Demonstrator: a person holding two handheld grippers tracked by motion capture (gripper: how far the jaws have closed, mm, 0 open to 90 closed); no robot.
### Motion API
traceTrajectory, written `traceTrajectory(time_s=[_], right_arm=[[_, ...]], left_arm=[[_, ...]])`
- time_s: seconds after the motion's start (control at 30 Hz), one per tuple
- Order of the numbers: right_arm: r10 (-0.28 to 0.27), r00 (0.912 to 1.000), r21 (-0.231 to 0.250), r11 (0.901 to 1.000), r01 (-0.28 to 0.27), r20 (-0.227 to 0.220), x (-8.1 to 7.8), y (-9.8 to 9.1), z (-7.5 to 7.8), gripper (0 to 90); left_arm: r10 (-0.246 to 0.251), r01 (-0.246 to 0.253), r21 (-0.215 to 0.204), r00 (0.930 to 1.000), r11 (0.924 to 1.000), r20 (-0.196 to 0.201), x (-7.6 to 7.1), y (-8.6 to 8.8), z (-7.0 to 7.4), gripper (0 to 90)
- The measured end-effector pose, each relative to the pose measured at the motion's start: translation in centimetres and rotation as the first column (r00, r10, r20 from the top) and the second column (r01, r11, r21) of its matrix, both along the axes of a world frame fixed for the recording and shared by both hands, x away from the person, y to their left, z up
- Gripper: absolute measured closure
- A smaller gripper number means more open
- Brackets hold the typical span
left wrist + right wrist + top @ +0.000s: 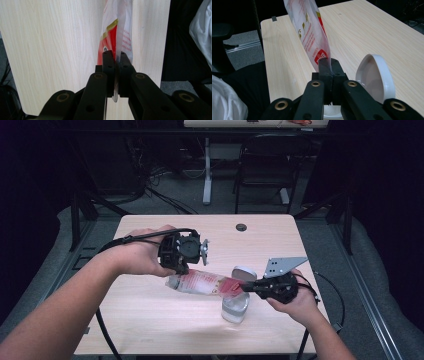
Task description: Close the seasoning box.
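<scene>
Pouch: soft clear-plastic refill pouch with red and white print (202,283), held off the light wooden worktop (150,320) near its middle, stretched roughly level between the two tools.
Left tool: the left tool (181,265) has its black jaws pressed together on the left end of the pouch; the left gripper view shows the film pinched flat between them (115,58).
Right tool: the right tool (246,288) has its jaws clamped tight on the right end (329,62), just above the container.
Container: clear plastic container with a white hinged lid flipped open (236,304), standing on the worktop toward the near right, directly below the pouch's right end; its lid shows beside the jaws (375,77).
Handling: likely light and floppy; the film looks slick and would sag or fold if one end were let go.
Where to hold: the flat sealed edges at either end, as now; squeezing the bulging middle could push the contents out.
Risk: thin film may slip or tear under a hard pull.
</scene>
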State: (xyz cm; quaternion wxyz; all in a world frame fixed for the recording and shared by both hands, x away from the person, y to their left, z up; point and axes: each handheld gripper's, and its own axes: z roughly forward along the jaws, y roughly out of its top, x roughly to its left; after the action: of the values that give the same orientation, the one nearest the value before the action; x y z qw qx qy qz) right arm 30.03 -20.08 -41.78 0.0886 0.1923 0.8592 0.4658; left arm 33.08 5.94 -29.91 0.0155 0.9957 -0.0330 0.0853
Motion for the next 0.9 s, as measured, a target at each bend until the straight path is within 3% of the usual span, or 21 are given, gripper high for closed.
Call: traceTrajectory(time_s=[0.43,0.9], right_arm=[[-0.013,0.9999,0.01,0.9999,0.013,-0.006,0.1,-0.5,-0.2,90.0],[-0.021,0.9998,0.014,0.9997,0.021,-0.005,0.0,-0.9,-0.2,90.0]], left_arm=[[-0.003,0.003,0.025,1.0,0.9997,0.003,0.0,-1.0,0.4,87.4],[-0.011,0.011,0.012,0.9998,0.9999,0.014,-0.2,-1.3,0.6,87.5]])
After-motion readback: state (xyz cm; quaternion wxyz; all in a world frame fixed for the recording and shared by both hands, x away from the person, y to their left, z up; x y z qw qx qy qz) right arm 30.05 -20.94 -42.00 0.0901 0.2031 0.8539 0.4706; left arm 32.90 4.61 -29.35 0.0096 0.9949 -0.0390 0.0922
